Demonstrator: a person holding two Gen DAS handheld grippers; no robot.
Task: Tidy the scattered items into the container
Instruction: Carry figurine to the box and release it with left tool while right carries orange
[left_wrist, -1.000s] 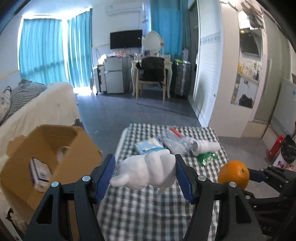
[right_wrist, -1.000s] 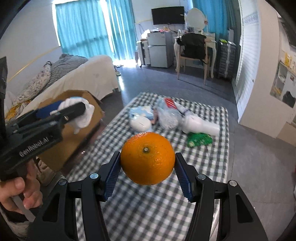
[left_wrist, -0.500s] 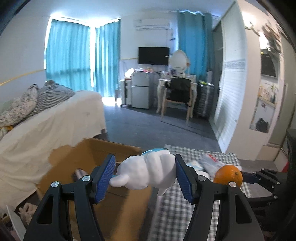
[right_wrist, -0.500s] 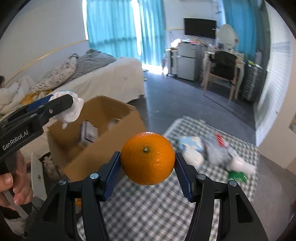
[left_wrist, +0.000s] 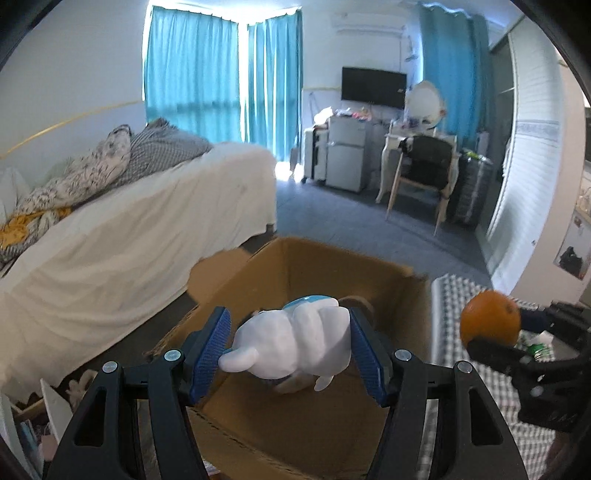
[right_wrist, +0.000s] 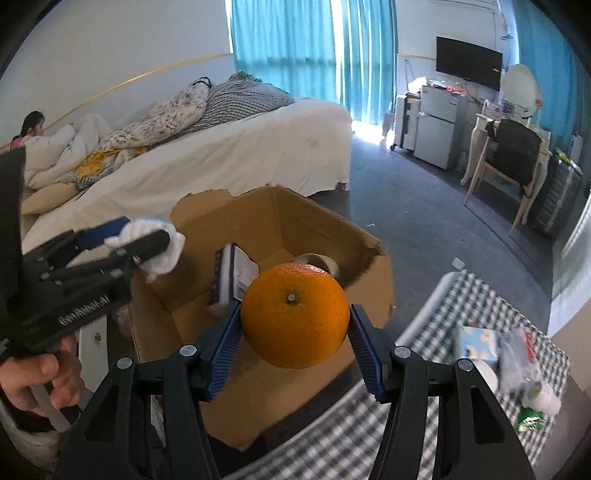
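Observation:
My left gripper is shut on a white plush toy with a blue patch and holds it above the open cardboard box. My right gripper is shut on an orange and holds it over the box's near right side. The orange also shows in the left wrist view; the left gripper and toy show at the left of the right wrist view. A small packet and a tape roll lie inside the box.
The checked table is at the lower right with a blue packet, a clear bag and a green wrapper. A bed stands left of the box. A chair and desk stand at the far right.
Both grippers have swung left from over the table to over the box, still holding the toy and the orange. The box now fills the middle of both views.

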